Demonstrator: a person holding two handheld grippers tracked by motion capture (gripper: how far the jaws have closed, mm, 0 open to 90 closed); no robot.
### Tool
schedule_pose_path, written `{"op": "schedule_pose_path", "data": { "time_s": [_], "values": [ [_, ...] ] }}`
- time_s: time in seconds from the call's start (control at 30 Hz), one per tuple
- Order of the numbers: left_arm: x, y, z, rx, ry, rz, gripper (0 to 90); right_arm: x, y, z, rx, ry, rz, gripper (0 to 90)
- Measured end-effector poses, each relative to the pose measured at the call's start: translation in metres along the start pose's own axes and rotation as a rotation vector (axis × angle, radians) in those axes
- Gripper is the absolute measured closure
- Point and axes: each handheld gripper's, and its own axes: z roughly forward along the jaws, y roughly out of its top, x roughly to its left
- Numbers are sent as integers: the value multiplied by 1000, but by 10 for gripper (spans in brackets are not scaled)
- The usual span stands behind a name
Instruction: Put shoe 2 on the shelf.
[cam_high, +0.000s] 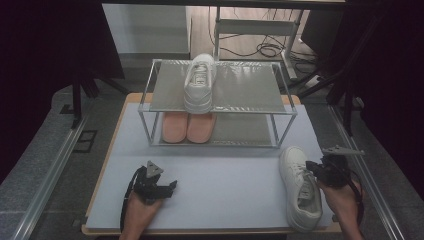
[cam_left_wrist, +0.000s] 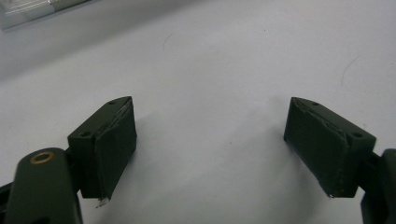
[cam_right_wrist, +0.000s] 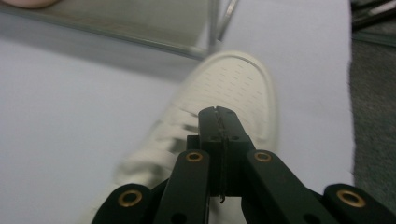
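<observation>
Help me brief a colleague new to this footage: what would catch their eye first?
Likely the metal shoe rack at the table's far side, with one white sneaker on its top shelf and pink slippers below. Next, the second white sneaker lying at the table's near right, with the right tongs shut above it.

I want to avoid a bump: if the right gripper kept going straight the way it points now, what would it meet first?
Probably the white sneaker on the table: the right gripper, jaws shut, points along its laces and toe. Past the toe stands the metal rack. How high the jaws sit above the shoe is unclear.
</observation>
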Motion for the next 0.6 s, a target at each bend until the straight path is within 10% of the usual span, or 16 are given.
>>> {"op": "schedule_pose_path", "data": {
  "time_s": [0.6],
  "values": [
    [0,0,0,0,0,0,172,-26,-42,4,70,-53,72,899]
  ]
}}
